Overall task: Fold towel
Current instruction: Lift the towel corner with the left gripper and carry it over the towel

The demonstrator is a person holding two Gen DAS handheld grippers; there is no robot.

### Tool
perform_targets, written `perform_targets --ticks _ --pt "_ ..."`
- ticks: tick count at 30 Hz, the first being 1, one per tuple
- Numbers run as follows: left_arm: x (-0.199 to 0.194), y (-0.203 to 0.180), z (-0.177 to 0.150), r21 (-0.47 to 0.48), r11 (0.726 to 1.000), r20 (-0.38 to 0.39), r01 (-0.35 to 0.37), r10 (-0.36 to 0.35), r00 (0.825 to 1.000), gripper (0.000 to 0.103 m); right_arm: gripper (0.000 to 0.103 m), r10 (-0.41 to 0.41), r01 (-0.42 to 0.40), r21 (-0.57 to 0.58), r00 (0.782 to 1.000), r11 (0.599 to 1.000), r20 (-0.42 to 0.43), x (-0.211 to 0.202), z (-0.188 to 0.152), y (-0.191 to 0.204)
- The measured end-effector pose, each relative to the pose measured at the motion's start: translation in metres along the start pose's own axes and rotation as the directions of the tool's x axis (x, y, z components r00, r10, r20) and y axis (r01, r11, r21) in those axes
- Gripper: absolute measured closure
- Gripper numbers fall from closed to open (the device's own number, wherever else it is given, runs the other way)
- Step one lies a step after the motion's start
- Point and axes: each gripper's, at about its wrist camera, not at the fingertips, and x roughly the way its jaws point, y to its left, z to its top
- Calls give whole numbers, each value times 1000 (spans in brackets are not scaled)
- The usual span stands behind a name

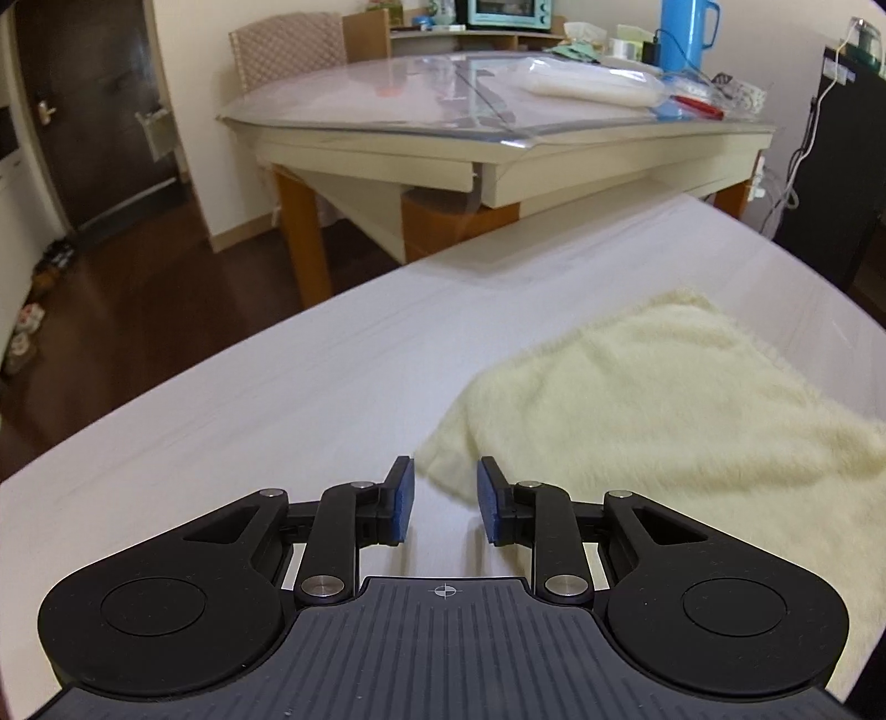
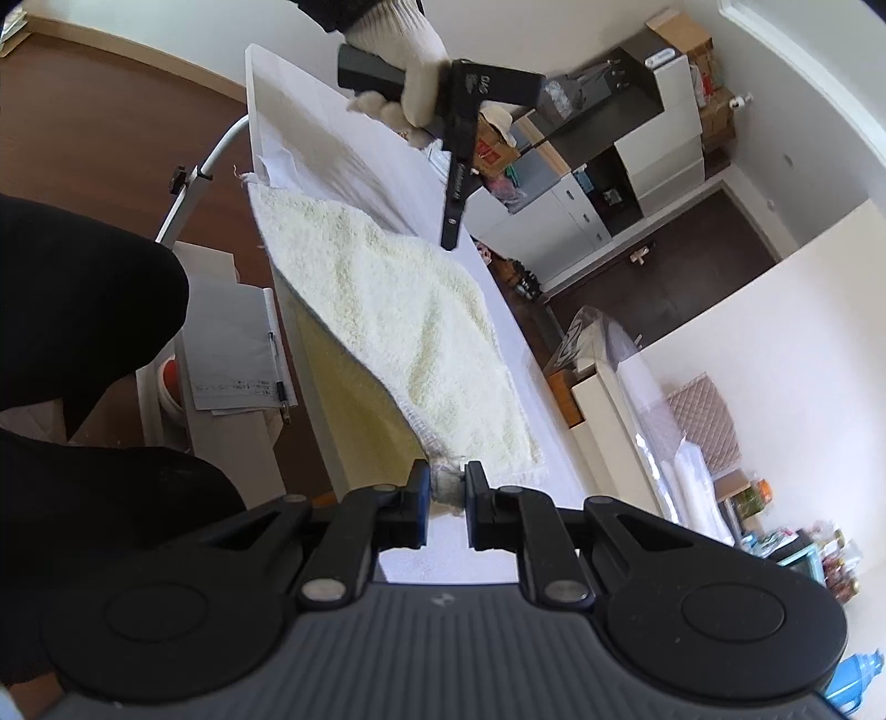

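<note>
A cream fluffy towel (image 1: 664,415) lies on the white table (image 1: 277,399), reaching to the right in the left wrist view. My left gripper (image 1: 446,498) hovers over the table with its jaws apart and nothing between the blue pads (image 1: 404,498). The towel's near corner lies just beyond the tips. In the right wrist view my right gripper (image 2: 446,487) is shut on a corner of the towel (image 2: 398,321), holding that edge lifted off the table (image 2: 498,310) so its underside shows. A white-gloved hand (image 2: 410,61) holds the left gripper (image 2: 449,235) above the towel's far end.
A second table under clear plastic (image 1: 443,111) stands beyond the white one, with a blue jug (image 1: 684,33) and a chair (image 1: 288,50) behind it. Dark clothing (image 2: 83,332) and a clipboard with a pen (image 2: 238,354) sit beside the table's near edge.
</note>
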Motion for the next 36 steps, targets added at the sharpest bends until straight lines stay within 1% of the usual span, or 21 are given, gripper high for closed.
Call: perform_targets --ticks 4,5,7,8,10,12,13,14,15,17,19,21,22,24,25,27,28,30,32,36 --pt "15 -2 4 40 999 -22 10 -9 1000 77 89 -7 7 9 1000 1000 0 2 -2 -1" --pt "18 -4 3 60 998 -30 7 -5 1000 77 89 -9 9 9 1000 1000 -1 2 -3 -1" --pt "21 -8 1 119 993 -33 -10 14 999 74 89 -11 11 8 1000 1000 -4 2 -4 -1" --pt "20 -9 2 144 989 -34 -23 28 999 74 89 -11 11 11 1000 1000 -6 2 -5 -1" --pt "20 -10 2 205 975 -35 -81 90 995 74 89 -8 8 19 1000 1000 -13 3 -6 -2" --pt "19 -7 2 247 959 -39 -138 152 988 74 89 -13 13 18 1000 1000 -18 3 -7 -3" --pt "18 -5 2 255 954 -39 -160 175 984 74 89 -12 12 18 1000 1000 -17 3 -7 -4" --pt "12 -1 2 239 957 -34 -165 178 983 74 89 -10 10 17 1000 1000 -16 3 -7 -4" --pt "6 1 2 217 963 -26 -157 167 986 76 89 -9 9 15 1000 1000 -13 3 -6 -5" --pt "-10 0 -1 183 976 -10 -122 126 992 76 89 -7 7 11 1000 1000 -9 3 -6 -5" --pt "-31 -9 -9 156 986 9 -57 56 998 76 89 -8 8 8 1000 1000 -4 3 -5 -5" --pt "-47 -29 -22 160 987 5 31 -33 999 75 89 -9 9 10 1000 1000 1 3 -5 -6" --pt "-54 -38 -28 166 984 2 65 -66 998 73 89 -9 9 13 1000 1000 2 3 -6 -6" --pt "-58 -57 -38 210 975 -8 73 -73 997 75 89 -9 9 20 1000 1000 9 3 -6 -7" --pt "-59 -65 -42 225 970 -18 88 -86 996 72 89 -8 8 21 1000 1000 10 3 -6 -7" --pt "-55 -73 -49 230 967 -48 109 -100 994 73 89 -8 8 21 1000 1000 14 2 -6 -5" --pt "-52 -76 -52 230 966 -66 118 -106 992 75 89 -8 7 22 1000 1000 16 1 -6 -5" --pt "-46 -77 -58 219 966 -100 140 -121 988 75 89 -13 13 28 1000 1000 16 -1 -6 -6" --pt "-46 -75 -61 204 969 -105 142 -123 987 75 89 -20 19 34 1000 999 16 -2 -6 -7" --pt "-59 -74 -70 215 969 -124 121 -96 988 75 89 -31 31 42 999 999 12 -6 -8 -12"
